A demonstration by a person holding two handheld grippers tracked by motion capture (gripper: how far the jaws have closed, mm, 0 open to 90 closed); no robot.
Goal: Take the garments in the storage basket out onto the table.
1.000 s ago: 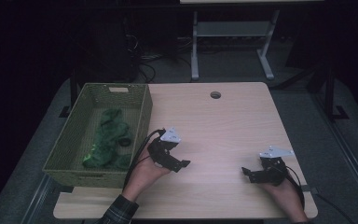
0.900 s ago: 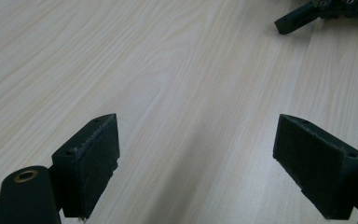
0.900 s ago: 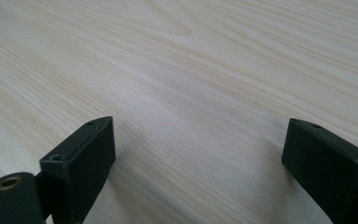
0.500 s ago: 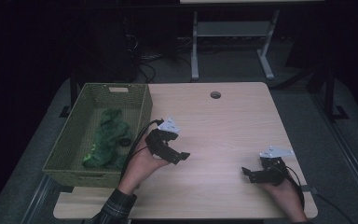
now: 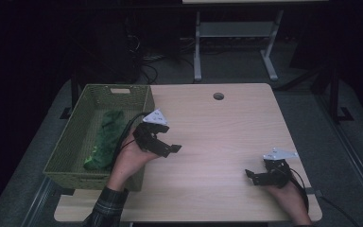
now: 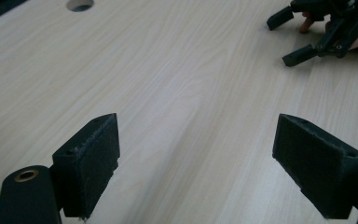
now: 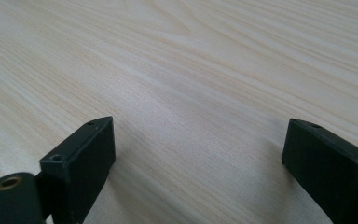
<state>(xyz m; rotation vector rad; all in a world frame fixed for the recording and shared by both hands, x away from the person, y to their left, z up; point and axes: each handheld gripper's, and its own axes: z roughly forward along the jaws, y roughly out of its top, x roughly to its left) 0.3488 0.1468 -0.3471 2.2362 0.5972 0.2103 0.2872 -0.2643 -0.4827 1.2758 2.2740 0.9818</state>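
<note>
Two empty grippers; green cloth (image 5: 105, 139) lies in basket (image 5: 75, 137) beside left gripper (image 5: 163, 144).

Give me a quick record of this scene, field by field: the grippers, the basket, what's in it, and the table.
left gripper: open, nothing between its jaws, above the table beside the basket
right gripper: open, empty, low over the table near its front right corner
basket: green woven, at the table's left edge
basket contents: green cloth, crumpled, lying inside
table: light wood, with a round hole near the far edge
</note>
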